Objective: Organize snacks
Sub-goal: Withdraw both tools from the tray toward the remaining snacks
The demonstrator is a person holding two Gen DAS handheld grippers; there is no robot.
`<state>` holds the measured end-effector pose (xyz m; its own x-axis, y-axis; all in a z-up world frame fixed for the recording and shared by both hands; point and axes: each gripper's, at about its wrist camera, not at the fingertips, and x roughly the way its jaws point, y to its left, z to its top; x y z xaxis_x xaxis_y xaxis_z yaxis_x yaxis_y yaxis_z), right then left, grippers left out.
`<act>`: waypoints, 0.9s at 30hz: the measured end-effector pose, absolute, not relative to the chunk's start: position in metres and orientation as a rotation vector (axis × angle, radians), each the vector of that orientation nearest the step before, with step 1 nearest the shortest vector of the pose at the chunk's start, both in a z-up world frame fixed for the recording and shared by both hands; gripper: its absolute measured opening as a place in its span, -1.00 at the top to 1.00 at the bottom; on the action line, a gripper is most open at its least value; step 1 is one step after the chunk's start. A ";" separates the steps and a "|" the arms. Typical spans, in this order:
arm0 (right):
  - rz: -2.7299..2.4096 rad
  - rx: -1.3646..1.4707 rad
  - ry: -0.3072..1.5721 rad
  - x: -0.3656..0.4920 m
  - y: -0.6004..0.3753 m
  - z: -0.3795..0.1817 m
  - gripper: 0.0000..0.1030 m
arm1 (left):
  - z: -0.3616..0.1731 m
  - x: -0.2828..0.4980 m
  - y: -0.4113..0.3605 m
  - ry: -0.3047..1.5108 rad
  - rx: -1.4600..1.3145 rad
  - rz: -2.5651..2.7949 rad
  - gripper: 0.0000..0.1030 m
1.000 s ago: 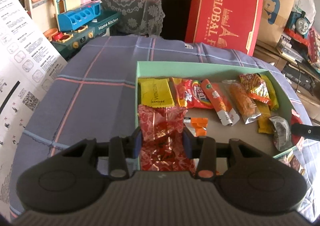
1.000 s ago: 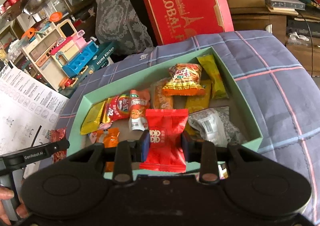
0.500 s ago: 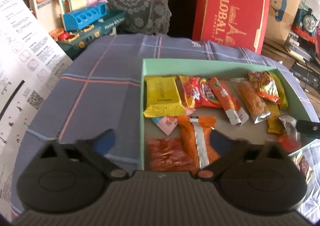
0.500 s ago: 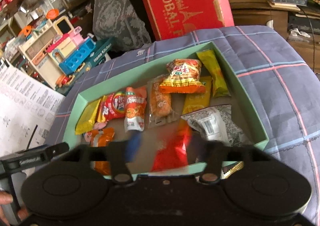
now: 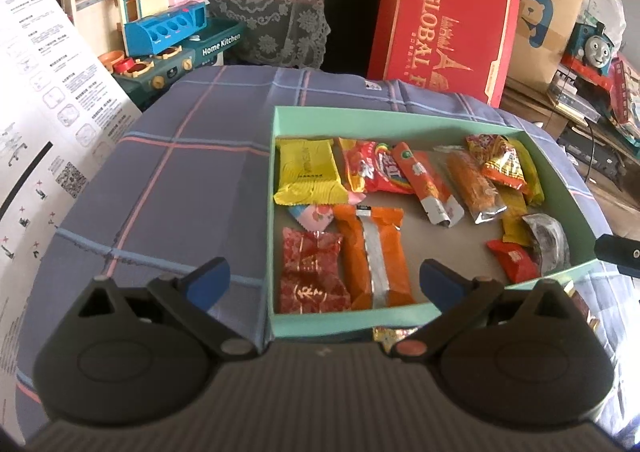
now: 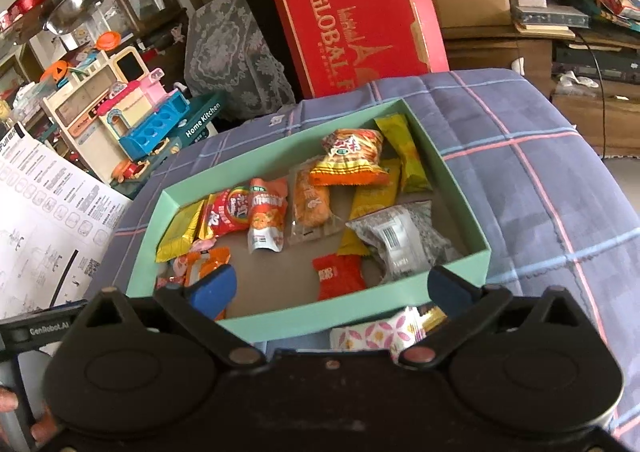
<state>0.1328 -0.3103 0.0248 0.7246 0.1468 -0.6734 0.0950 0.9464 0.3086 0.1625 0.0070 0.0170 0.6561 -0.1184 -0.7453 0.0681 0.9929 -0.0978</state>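
Green box [image 5: 394, 119] sits mid-frame on the plaid cloth [image 5: 180, 179], snacks inside. Left hand-held gripper [image 5: 322, 282] spread wide, empty; red foil packet [image 5: 312, 272] lies in box lower left. Right hand-held gripper [image 6: 332, 288] likewise agape; red packet [image 6: 338, 276] at box near edge.

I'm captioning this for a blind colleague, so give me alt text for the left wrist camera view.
The left gripper hangs open and empty over the near edge of a mint green box on a plaid blue cloth. In the box lie snack packets, among them a red foil packet, an orange packet and a yellow packet.
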 end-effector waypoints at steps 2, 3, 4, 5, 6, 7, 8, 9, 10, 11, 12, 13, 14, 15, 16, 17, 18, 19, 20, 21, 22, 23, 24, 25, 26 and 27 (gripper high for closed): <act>0.031 0.335 0.757 0.127 -0.310 0.027 -1.00 | 0.018 0.156 0.007 0.849 -0.069 -0.108 -1.00; 0.035 0.334 0.753 0.123 -0.309 0.028 -1.00 | 0.018 0.153 0.008 0.851 -0.069 -0.110 -1.00; 0.039 0.334 0.751 0.120 -0.309 0.029 -1.00 | 0.017 0.150 0.007 0.854 -0.067 -0.111 -1.00; 0.042 0.334 0.751 0.116 -0.308 0.029 -1.00 | 0.015 0.146 0.007 0.860 -0.065 -0.112 -1.00; 0.045 0.334 0.754 0.112 -0.307 0.029 -1.00 | 0.013 0.143 0.007 0.868 -0.064 -0.112 -1.00; 0.049 0.334 0.758 0.108 -0.306 0.028 -1.00 | 0.010 0.140 0.006 0.876 -0.063 -0.113 -1.00; 0.052 0.334 0.766 0.104 -0.305 0.026 -1.00 | 0.007 0.136 0.006 0.886 -0.063 -0.116 -1.00; 0.058 0.333 0.776 0.099 -0.303 0.023 -1.00 | 0.003 0.131 0.005 0.895 -0.062 -0.120 -1.00; 0.065 0.331 0.788 0.093 -0.301 0.020 -1.00 | 0.000 0.127 0.005 0.904 -0.060 -0.124 -1.00; 0.070 0.331 0.802 0.088 -0.299 0.017 -1.00 | -0.004 0.123 0.004 0.915 -0.055 -0.128 -1.00; 0.075 0.333 0.817 0.082 -0.297 0.014 -1.00 | -0.008 0.119 0.003 0.927 -0.049 -0.131 -1.00; 0.082 0.336 0.834 0.077 -0.295 0.010 -1.00 | -0.012 0.115 0.002 0.938 -0.044 -0.134 -1.00; 0.089 0.342 0.854 0.071 -0.294 0.006 -1.00 | -0.016 0.111 0.002 0.950 -0.040 -0.137 -1.00; 0.097 0.350 0.871 0.065 -0.292 0.002 -1.00 | -0.019 0.107 0.001 0.958 -0.039 -0.139 -1.00; 0.107 0.358 0.890 0.060 -0.292 -0.002 -1.00 | -0.022 0.103 0.001 0.967 -0.039 -0.142 -1.00; 0.117 0.372 0.911 0.055 -0.292 -0.005 -1.00 | -0.025 0.100 0.001 0.976 -0.039 -0.144 -1.00; 0.128 0.387 0.931 0.051 -0.292 -0.008 -1.00 | -0.028 0.098 0.002 0.984 -0.039 -0.146 -1.00; 0.140 0.405 0.950 0.045 -0.292 -0.012 -1.00 | -0.031 0.095 0.002 0.990 -0.040 -0.147 -1.00; 0.146 0.417 0.964 0.039 -0.292 -0.015 -1.00 | -0.033 0.094 0.003 0.998 -0.041 -0.146 -1.00; 0.153 0.426 0.980 0.034 -0.292 -0.017 -1.00 | -0.035 0.092 0.003 1.005 -0.044 -0.145 -1.00; 0.158 0.428 0.990 0.029 -0.292 -0.019 -0.95 | -0.036 0.091 0.005 1.010 -0.052 -0.144 -1.00; 0.163 0.429 0.996 0.025 -0.292 -0.019 -0.90 | -0.038 0.090 0.005 1.012 -0.060 -0.142 -1.00; 0.167 0.430 1.003 0.021 -0.291 -0.020 -0.81 | -0.039 0.089 0.006 1.014 -0.066 -0.140 -1.00; 0.169 0.431 1.007 0.018 -0.291 -0.020 -0.66 | -0.040 0.088 0.007 1.017 -0.072 -0.137 -1.00; 0.172 0.432 1.011 0.014 -0.290 -0.021 -0.55 | -0.040 0.088 0.007 1.018 -0.078 -0.137 -1.00; 0.180 0.432 1.020 0.012 -0.289 -0.022 -0.35 | -0.040 0.088 0.007 1.019 -0.081 -0.137 -1.00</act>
